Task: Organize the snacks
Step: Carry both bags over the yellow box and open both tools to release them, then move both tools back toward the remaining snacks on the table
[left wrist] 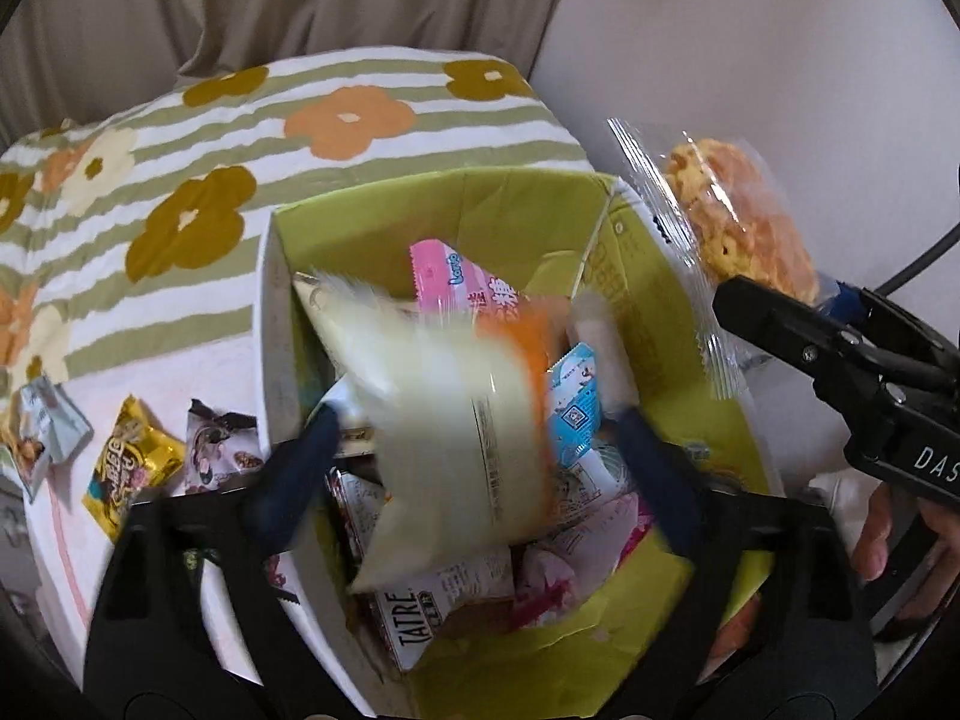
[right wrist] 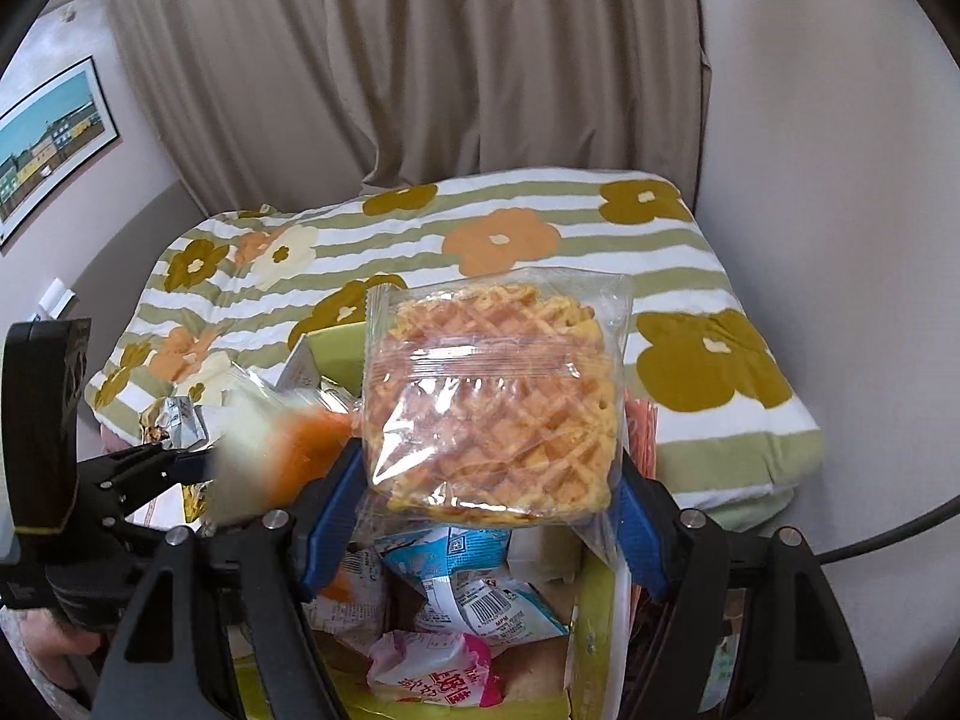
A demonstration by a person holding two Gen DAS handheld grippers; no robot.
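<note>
A green cardboard box holds several snack packets. My left gripper is open above it, and a pale yellow and orange packet is blurred between its fingers, over the box. That packet also shows in the right wrist view. My right gripper is shut on a clear bag of waffle crackers, held above the box. The bag also shows at the right of the left wrist view.
A striped flowered quilt lies behind the box. Loose packets, one gold and one dark pink, lie on the pink surface to the left. Beige curtains and a wall stand behind.
</note>
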